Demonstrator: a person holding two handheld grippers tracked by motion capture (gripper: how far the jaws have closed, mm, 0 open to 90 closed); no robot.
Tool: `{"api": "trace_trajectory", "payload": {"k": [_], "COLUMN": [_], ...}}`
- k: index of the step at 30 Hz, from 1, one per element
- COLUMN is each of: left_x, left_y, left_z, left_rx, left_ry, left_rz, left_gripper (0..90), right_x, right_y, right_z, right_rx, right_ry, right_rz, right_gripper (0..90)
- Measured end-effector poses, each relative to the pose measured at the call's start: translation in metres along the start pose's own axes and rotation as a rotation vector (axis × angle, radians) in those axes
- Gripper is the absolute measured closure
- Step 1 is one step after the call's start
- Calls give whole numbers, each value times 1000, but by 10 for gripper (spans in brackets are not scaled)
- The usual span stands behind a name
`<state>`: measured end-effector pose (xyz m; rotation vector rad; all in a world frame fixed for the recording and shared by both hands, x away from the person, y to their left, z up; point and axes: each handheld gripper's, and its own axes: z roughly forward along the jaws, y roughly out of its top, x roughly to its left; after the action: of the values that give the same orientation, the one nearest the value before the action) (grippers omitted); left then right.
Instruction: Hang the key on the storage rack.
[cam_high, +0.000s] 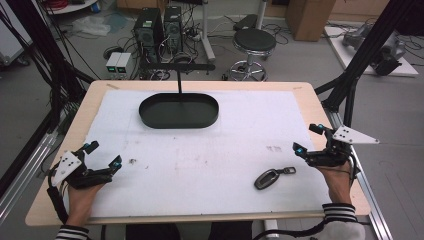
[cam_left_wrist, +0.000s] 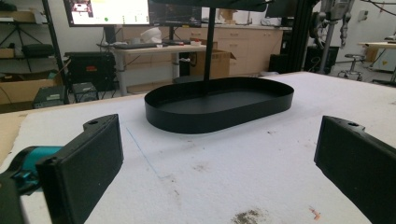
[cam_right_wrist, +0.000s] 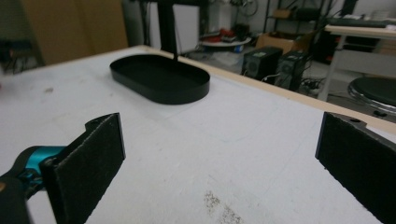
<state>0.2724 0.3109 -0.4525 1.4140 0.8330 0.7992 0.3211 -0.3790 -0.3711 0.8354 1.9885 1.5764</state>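
The black oval tray (cam_high: 178, 111) sat at the far middle of the table (cam_high: 60, 145), on the white mat (cam_high: 200, 155), and its floor was bare. A thin black post (cam_high: 180, 82) rose from its back part.

The key fob (cam_high: 267, 178) lay flat on the mat near the front edge, right of centre. It was dark, long and rounded, with a small metal ring and clip at its right end.

The right gripper (cam_high: 307, 140) rested near the right edge, just beside the fob but apart from it, its jaws spread wide with nothing between them. The left gripper (cam_high: 104, 154) rested near the front left corner, jaws likewise spread and holding nothing.

Between fob and tray the mat lay open, marked by a few faint stains.
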Motion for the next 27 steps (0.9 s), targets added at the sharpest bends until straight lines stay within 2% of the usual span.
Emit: {"api": "trace_trajectory", "payload": {"k": [1,2,3,6,8,11,12,13,14,15,18,21,23,25,27], "left_x": [0,0,0,0,0,0,0,0,0,0,0,0,0,0,-1], "left_y": [0,0,0,0,0,0,0,0,0,0,0,0,0,0,0], "left_z": [0,0,0,0,0,0,0,0,0,0,0,0,0,0,0], "left_rx": [0,0,-1,3,2,2,3,3,3,2,2,4,3,3,3], "left_ry": [-1,-1,0,-2,-1,0,0,0,0,0,0,-1,0,5,5], "left_rz": [0,1,0,2,2,3,4,4,4,4,4,3,3,4,5], "left_gripper": [17,17,17,17,17,17,17,17,17,17,17,17,17,17,17], "right_x": [-2,-2,-3,-6,-8,-9,-9,-9,-10,-11,-13,-15,-17,-17,-18], "right_y": [6,6,8,13,16,20,21,21,23,24,26,26,26,26,23], "right_z": [3,3,4,10,14,20,23,23,24,25,26,28,31,31,36], "right_rx": [45,45,61,134,182,265,310,310,334,356,371,407,464,470,528], "right_ry": [30,30,39,91,123,172,190,190,201,231,242,273,292,292,315], "right_rz": [-32,-32,-53,-115,-133,-175,-202,-202,-215,-221,-238,-263,-288,-291,-314], "right_gripper": [3,3,3,3,4,5,5,5,5,6,13,41,42,43,48]}}
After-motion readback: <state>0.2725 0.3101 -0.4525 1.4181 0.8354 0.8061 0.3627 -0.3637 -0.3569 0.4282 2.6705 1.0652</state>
